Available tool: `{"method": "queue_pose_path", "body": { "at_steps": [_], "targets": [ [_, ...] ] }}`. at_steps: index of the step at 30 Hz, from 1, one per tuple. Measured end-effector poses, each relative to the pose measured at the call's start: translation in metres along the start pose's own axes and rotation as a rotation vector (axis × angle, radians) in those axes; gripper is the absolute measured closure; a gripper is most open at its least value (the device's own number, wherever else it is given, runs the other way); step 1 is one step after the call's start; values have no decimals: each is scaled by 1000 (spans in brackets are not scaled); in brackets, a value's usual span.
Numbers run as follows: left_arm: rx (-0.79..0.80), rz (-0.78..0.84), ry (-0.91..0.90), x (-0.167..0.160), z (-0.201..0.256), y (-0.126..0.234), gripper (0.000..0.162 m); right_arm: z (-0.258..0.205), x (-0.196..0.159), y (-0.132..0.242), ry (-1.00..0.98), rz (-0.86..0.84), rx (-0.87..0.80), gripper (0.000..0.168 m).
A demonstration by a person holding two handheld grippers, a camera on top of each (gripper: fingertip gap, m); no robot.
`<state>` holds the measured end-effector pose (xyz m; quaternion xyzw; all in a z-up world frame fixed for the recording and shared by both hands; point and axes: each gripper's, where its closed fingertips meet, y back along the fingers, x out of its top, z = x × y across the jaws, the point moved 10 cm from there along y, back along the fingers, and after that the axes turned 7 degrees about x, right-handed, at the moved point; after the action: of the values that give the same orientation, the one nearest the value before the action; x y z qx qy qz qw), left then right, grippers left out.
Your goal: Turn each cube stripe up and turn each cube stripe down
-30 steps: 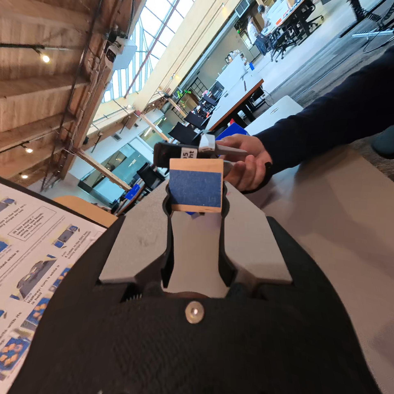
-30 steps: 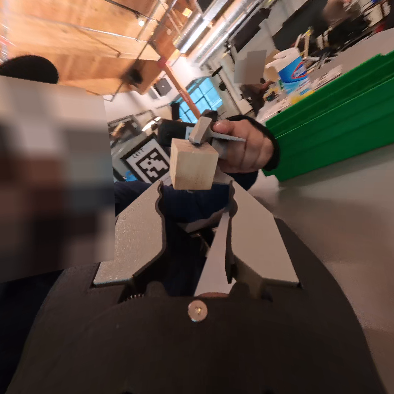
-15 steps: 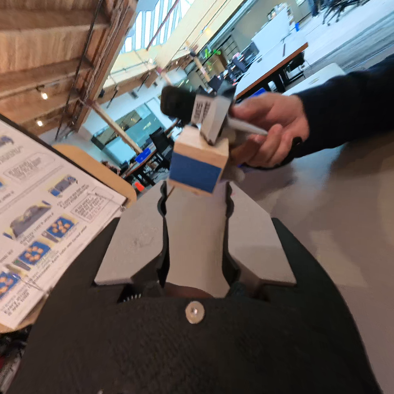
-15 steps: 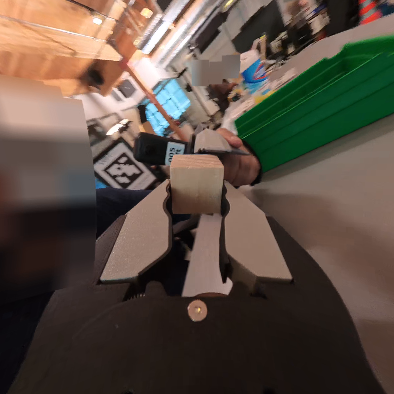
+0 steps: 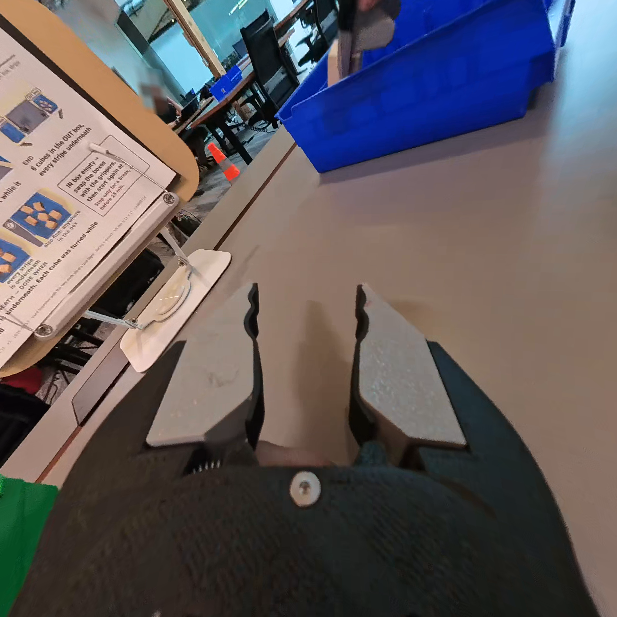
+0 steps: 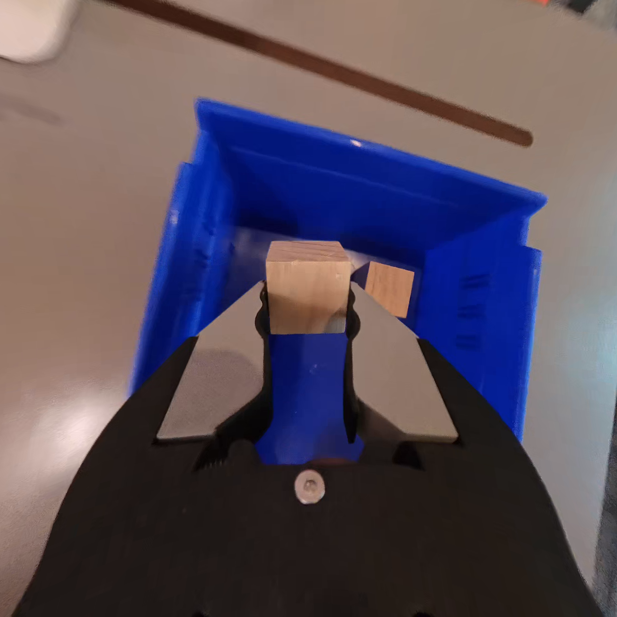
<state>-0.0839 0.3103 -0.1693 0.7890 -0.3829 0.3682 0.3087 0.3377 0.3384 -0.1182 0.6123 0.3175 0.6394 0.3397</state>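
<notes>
- The wooden cube (image 6: 307, 293) is pale, with fine grain lines on its upper face; the two faces the right wrist view shows are bare wood, and no stripe shows on them
- It sits clamped between the tips of the right gripper (image 6: 306, 300), whose jaws are closed on its two sides, above the inside of the blue bin (image 6: 334, 187)
- A small grey patch shows at the cube's 5 o'clock corner; what it is cannot be told
- A second cube (image 6: 389, 288) lies on the bin floor at 3 o'clock from the held one, just beside the bin's right wall, with a plain wood face towards the camera
- The bin stands on a grey table (image 6: 83, 200); raised markings on its right outer wall are too blurred to make out
- A dark slot (image 6: 334, 76) runs across the table at 12 o'clock from the bin
- In the left wrist view the left gripper (image 5: 305, 293) hangs over bare table with its jaws spread apart and nothing between them
- At 1 o'clock from it stands the blue bin (image 5: 417, 100) again, well apart
- At 10 o'clock an instruction sheet (image 5: 56, 200) with small photos and printed text leans on a tan stand (image 5: 167, 140) with a white foot plate (image 5: 187, 303)
- A green edge (image 5: 20, 534) shows at 8 o'clock, and an orange cone (image 5: 223, 160) stands on the floor beyond the table
</notes>
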Motion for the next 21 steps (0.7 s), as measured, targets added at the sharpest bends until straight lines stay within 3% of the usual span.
{"method": "queue_pose_path", "body": {
  "at_steps": [6,10,12,16,19,21],
  "targets": [
    [-23,-55,17,-6,6,-5,105,3,-6,-63,-53,-187,-2,125],
    [-41,-89,17,-11,8,-9,105,3,-13,-64,-20,-224,-56,113],
    [-45,-110,22,-13,8,-10,105,2,-5,-41,-31,-138,-80,110],
    [-42,-121,27,-14,8,-9,105,-35,15,41,0,260,-39,112],
    [-55,-130,39,-13,9,-9,105,-104,10,80,92,529,204,118],
    [-68,-140,61,-12,9,-7,105,-154,-2,71,132,547,428,116]
  ]
}}
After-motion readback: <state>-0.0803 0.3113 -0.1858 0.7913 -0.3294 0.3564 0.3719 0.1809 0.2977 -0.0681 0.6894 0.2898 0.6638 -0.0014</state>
